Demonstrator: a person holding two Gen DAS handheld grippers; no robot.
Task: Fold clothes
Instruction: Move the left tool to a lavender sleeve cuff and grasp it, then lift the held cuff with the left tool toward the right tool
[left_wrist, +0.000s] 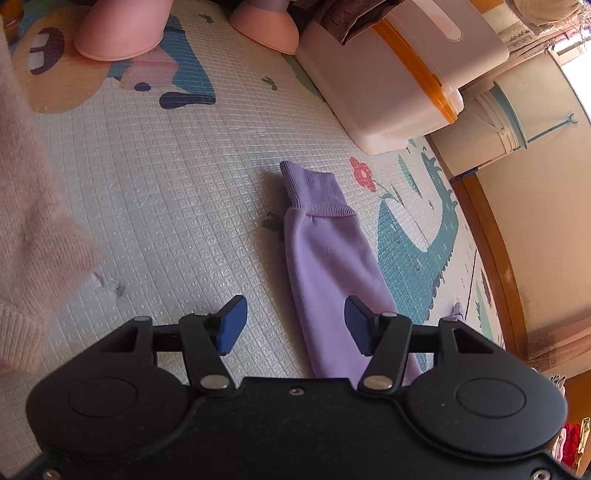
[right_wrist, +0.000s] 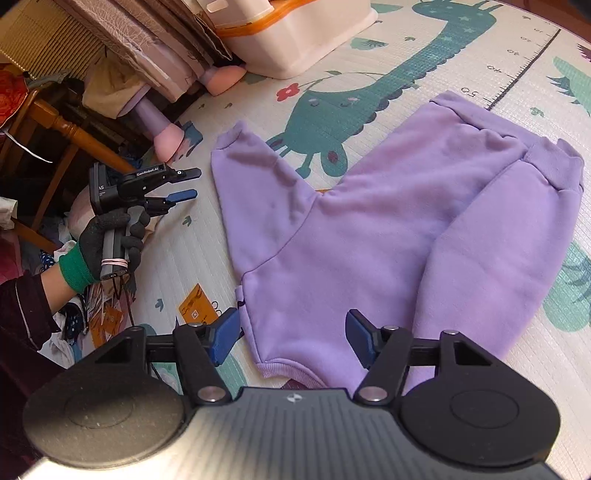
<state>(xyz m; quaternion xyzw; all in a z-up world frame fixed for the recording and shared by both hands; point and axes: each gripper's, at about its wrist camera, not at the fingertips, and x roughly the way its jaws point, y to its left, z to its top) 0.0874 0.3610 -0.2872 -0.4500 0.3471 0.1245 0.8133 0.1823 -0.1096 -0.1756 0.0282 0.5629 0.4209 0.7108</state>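
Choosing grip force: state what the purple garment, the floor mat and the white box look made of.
Purple garment: soft matte fleece-like knit, with ribbed cuffs. Floor mat: probably foam or vinyl, embossed in small squares, slight sheen, printed cartoons. White box: smooth, hard-looking plastic with orange trim.

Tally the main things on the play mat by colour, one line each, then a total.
Purple: 1, the sweatshirt
Pink: 2, the round bases
White with orange trim: 1, the storage box
Total: 4
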